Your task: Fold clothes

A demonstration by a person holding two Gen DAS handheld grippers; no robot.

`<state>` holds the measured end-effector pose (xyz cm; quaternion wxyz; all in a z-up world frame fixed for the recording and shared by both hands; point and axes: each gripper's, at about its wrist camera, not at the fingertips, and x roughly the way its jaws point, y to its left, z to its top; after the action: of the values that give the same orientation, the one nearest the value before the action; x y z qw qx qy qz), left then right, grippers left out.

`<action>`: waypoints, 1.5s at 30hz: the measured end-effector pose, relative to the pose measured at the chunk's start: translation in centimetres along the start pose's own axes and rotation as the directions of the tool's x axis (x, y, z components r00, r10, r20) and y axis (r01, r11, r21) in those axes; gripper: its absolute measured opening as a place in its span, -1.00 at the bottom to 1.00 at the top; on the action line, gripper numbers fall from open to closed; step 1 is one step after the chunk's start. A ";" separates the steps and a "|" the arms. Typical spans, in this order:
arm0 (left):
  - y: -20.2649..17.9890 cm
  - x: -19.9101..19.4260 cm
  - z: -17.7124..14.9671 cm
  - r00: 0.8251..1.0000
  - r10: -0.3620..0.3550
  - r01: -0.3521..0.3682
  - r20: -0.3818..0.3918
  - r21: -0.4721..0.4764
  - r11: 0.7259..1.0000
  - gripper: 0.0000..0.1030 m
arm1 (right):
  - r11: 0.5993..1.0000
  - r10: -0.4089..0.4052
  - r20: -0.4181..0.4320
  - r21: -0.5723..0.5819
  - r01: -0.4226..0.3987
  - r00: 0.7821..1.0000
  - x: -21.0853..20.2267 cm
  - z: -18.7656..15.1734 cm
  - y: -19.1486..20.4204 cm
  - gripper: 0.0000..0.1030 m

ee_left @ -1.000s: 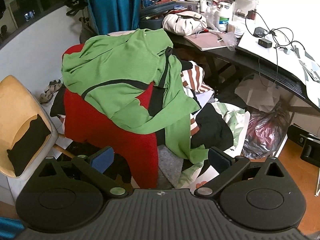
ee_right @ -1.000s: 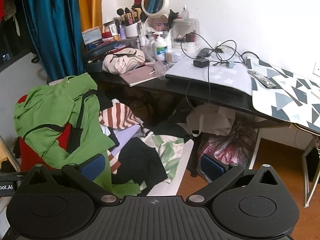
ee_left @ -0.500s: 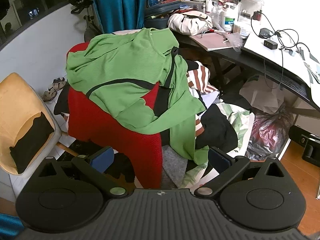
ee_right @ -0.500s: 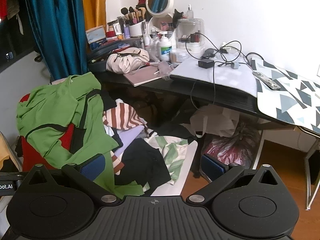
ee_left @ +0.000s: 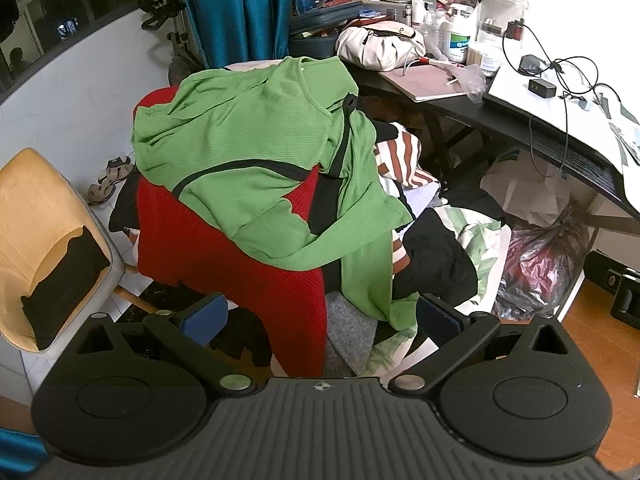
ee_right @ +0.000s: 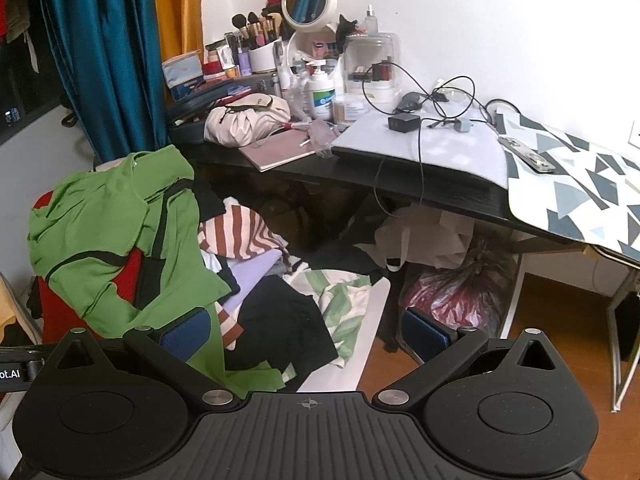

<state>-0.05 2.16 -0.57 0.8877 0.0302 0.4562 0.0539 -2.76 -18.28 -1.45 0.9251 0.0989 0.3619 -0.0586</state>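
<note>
Both hand-held grippers, left (ee_left: 318, 316) and right (ee_right: 306, 330), hang spread and empty. The green top (ee_left: 256, 152) drapes over a red chair (ee_left: 224, 248): light, limp, best pinched at the shoulders.

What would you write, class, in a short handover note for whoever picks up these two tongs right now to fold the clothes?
Left tongs: open, empty, held short of the clothes.
Right tongs: open, empty, above the floor pile.
Green top: unfolded, draped over the red garment on the raised heap.
Striped top, black garment and leaf-print cloth: jumbled lower down, in front of the desk.
Done: nothing folded yet.
Left: pick up the green top first, probably, then fold everything else.
</note>
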 end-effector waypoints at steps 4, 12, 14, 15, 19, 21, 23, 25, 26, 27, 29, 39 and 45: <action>0.1 -0.1 0.0 1.000 0.002 -0.002 0.003 -0.002 1.000 0.99 | 1.000 0.002 0.003 -0.006 -0.002 1.000 -0.1 0.0 0.2 0.98; 0.7 -0.2 -0.1 1.000 0.008 -0.008 0.006 -0.015 1.000 0.99 | 1.000 0.007 0.004 -0.014 -0.007 1.000 -0.2 0.1 0.4 0.98; 0.7 -0.3 -0.1 1.000 0.010 -0.010 0.006 -0.016 1.000 0.99 | 1.000 0.009 0.005 -0.017 -0.009 1.000 -0.2 0.2 0.6 0.98; 0.8 -0.3 -0.1 1.000 0.010 -0.010 0.006 -0.017 1.000 0.99 | 1.000 0.010 0.005 -0.019 -0.010 1.000 -0.2 0.2 0.6 0.98; 0.9 -0.3 -0.2 1.000 0.012 -0.012 0.006 -0.020 1.000 0.99 | 1.000 0.013 0.005 -0.021 -0.013 1.000 -0.3 0.2 0.7 0.98; 0.9 -0.4 -0.2 1.000 0.013 -0.013 0.006 -0.021 1.000 0.99 | 1.000 0.013 0.005 -0.021 -0.013 1.000 -0.3 0.2 0.7 0.98; 0.9 -0.4 -0.3 1.000 0.014 -0.014 0.005 -0.022 1.000 0.99 | 1.000 0.014 0.004 -0.021 -0.014 1.000 -0.3 0.2 0.6 0.98; 0.9 -0.3 -0.3 1.000 0.015 -0.015 0.005 -0.024 1.000 0.99 | 1.000 0.015 0.003 -0.022 -0.015 1.000 -0.3 0.2 0.6 0.98; 0.9 -0.3 -0.3 1.000 0.015 -0.015 0.004 -0.025 1.000 0.99 | 1.000 0.016 0.003 -0.021 -0.015 1.000 -0.2 0.2 0.6 0.98; 0.9 -0.3 -0.3 1.000 0.016 -0.016 0.003 -0.026 1.000 0.99 | 1.000 0.015 0.003 -0.020 -0.015 1.000 -0.2 0.2 0.5 0.98; 0.9 -0.3 -0.3 1.000 0.016 -0.016 0.002 -0.028 0.999 0.99 | 1.000 0.014 0.004 -0.016 -0.014 1.000 -0.2 0.2 0.5 0.98; 0.5 -0.1 -0.1 1.000 0.020 -0.020 -0.002 -0.021 1.000 0.99 | 1.000 0.016 -0.002 -0.009 -0.016 1.000 0.3 0.3 0.2 0.98; 0.4 0.2 0.1 1.000 0.024 -0.024 -0.009 -0.022 0.999 0.99 | 1.000 0.015 -0.006 0.002 -0.015 1.000 0.7 0.4 -0.1 0.98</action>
<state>0.09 2.58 -0.67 0.8853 0.0255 0.4591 0.0697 -2.03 -18.44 -1.63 0.9243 0.1025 0.3640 -0.0516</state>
